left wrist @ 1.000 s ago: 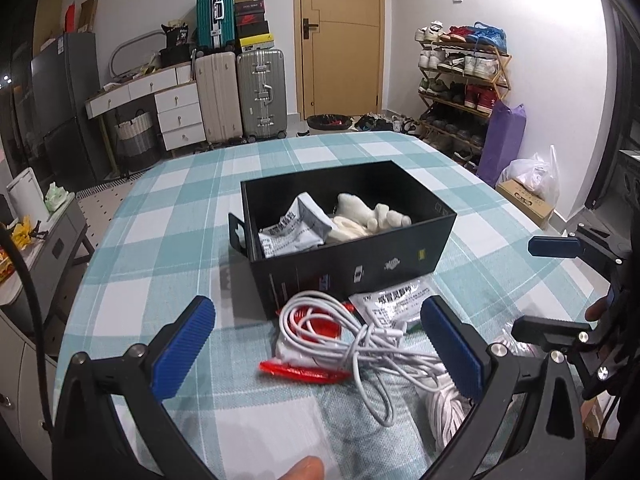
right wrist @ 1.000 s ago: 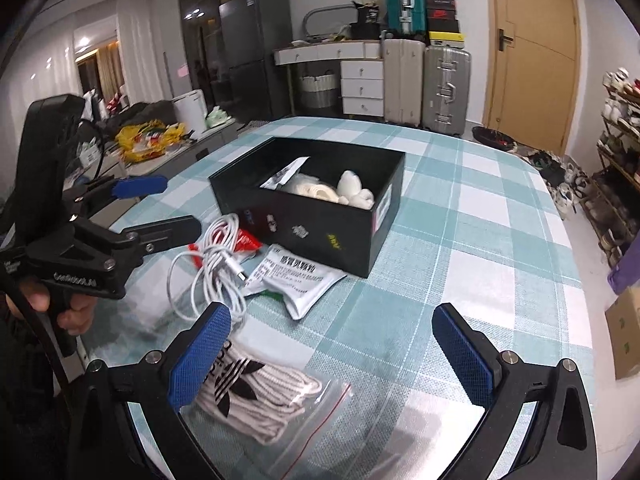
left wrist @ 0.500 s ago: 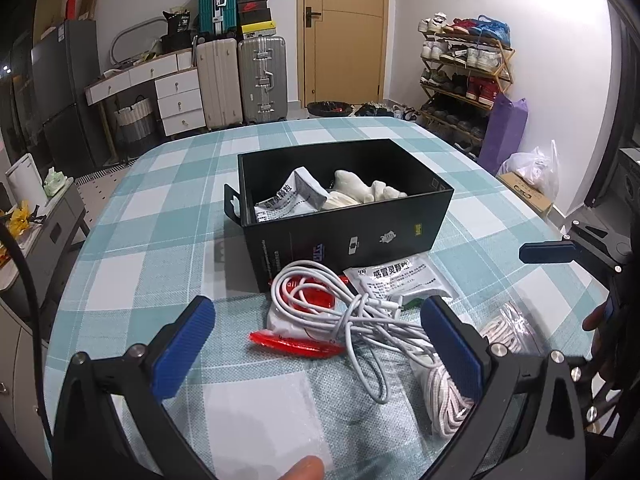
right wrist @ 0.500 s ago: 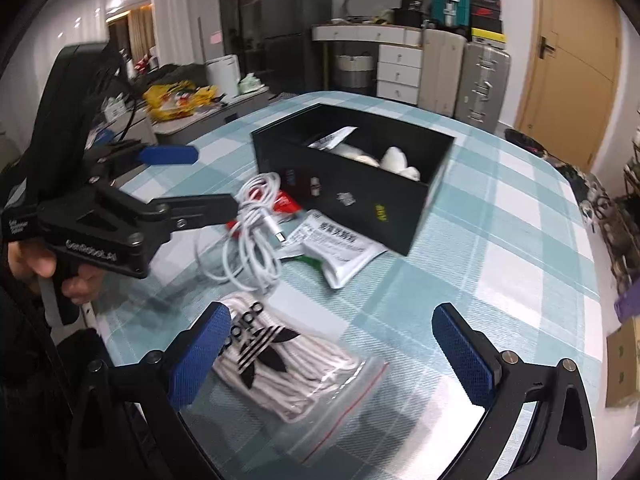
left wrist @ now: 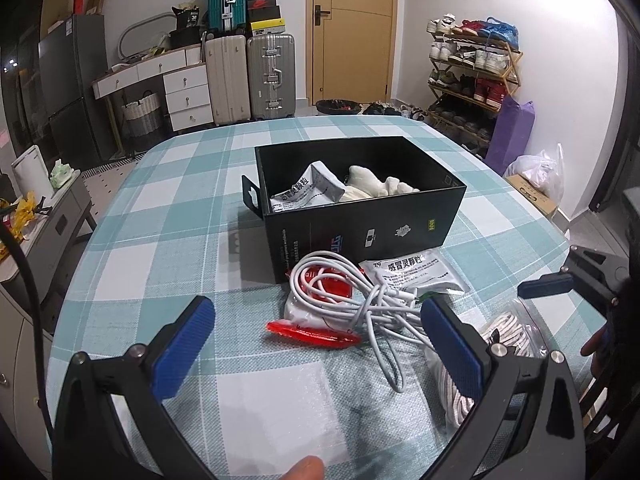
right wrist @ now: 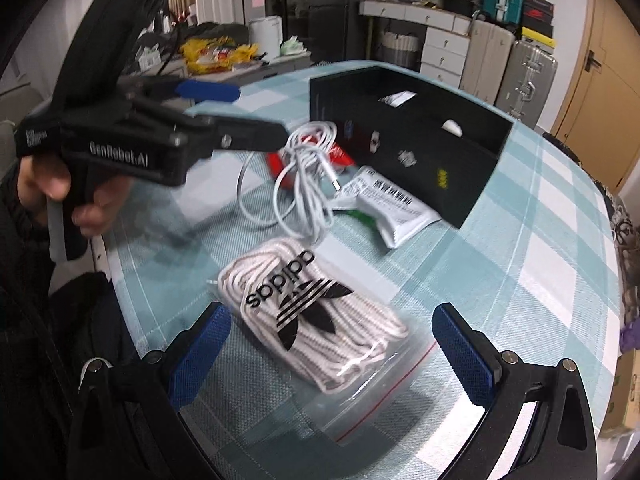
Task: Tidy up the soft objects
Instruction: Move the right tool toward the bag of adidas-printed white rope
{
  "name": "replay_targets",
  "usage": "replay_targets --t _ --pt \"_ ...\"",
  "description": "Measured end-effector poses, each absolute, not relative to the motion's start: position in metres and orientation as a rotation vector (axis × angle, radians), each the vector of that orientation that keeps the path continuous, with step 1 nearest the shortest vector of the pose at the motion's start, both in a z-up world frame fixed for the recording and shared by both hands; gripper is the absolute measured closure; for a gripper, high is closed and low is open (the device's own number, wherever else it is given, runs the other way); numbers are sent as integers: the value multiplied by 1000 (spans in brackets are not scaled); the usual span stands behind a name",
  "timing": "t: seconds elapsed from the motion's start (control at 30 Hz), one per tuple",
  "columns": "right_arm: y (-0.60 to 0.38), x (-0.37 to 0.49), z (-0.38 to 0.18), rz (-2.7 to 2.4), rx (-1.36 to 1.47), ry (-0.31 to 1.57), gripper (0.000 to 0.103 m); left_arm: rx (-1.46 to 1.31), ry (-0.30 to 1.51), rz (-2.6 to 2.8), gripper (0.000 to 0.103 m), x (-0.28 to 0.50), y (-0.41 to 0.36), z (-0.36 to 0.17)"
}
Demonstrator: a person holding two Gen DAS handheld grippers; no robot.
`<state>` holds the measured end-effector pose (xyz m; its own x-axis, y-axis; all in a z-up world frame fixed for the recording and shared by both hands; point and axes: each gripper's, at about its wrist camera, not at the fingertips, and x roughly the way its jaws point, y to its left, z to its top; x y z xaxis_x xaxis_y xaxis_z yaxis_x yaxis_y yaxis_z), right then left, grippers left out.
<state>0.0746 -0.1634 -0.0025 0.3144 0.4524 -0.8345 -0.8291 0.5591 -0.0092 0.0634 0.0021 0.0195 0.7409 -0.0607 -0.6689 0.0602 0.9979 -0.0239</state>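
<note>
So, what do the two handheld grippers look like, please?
Both grippers are black plastic frames with two fingers each, tipped by blue textured pads and fastened with silver screws. In the right wrist view, the left gripper shows a pistol-style handle and white lettering, "GenRobot.AI", on its side. A black cable runs along the left edge of the left wrist view. The person's sleeve looks dark.

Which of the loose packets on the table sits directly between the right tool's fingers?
The clear zip bag of white cord, printed with a black logo. The silver sachet and red packet lie farther off, beside the black box.

Open right tool [right wrist: 330,354] over bagged white laces [right wrist: 316,320], blurry.
</note>
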Motion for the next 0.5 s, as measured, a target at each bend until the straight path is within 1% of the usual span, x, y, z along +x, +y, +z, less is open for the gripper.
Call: replay_targets --t 0.23,0.5 --pt "-156 80 -18 882 -493 945 1 5 735 -71 0 63 3 18" --pt "-156 88 -21 877 -439 959 1 5 738 -69 0 62 2 17"
